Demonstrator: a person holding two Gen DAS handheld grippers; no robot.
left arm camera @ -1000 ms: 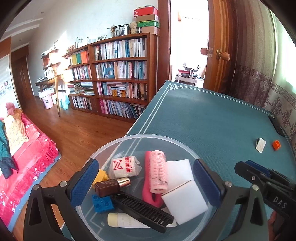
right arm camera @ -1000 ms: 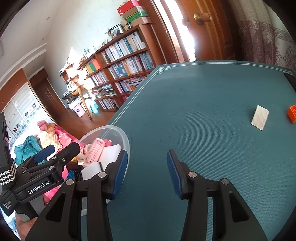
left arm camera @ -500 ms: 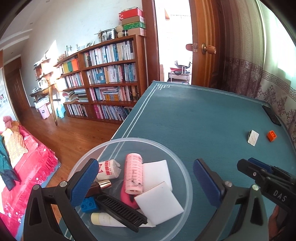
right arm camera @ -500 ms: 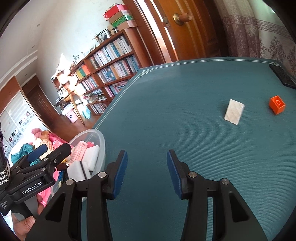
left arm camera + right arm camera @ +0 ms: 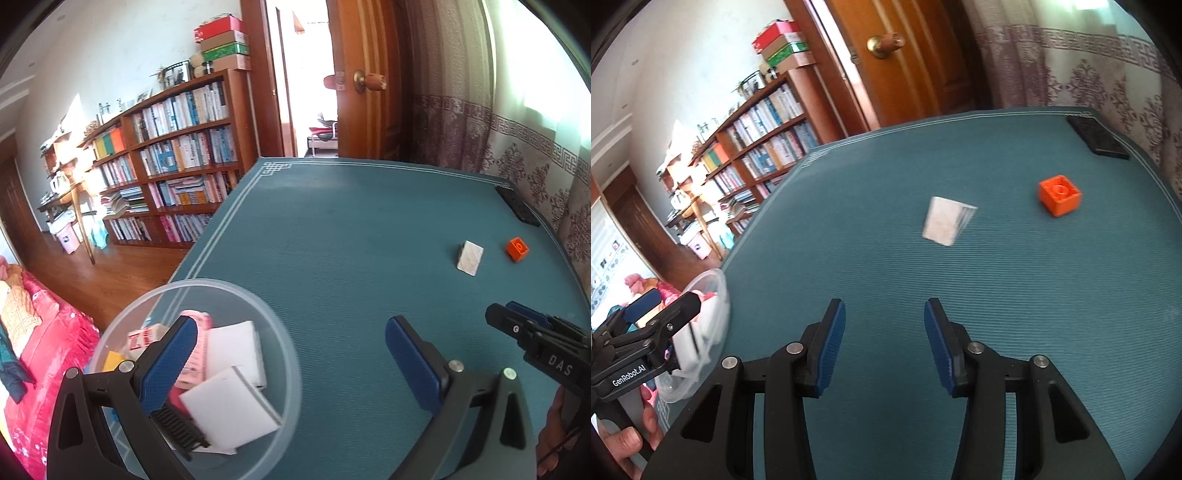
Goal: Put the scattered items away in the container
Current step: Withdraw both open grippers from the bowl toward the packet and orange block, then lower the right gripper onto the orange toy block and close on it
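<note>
A clear plastic bowl sits at the near left corner of the teal table, holding white sponges, a pink roll, a black comb and other small items. My left gripper hovers open just right of and above the bowl, nothing between its fingers. My right gripper is open over bare table, pointed toward a small white packet and an orange brick lying farther out to the right.
A black remote lies at the table's far right edge beside the patterned curtain. A bookshelf, wooden floor and a red-covered bed lie beyond the table's left edge. A wooden door stands behind.
Both grippers have swung right, away from the bowl. The right gripper has come closer to the white packet and orange brick. Both stay open and empty.
</note>
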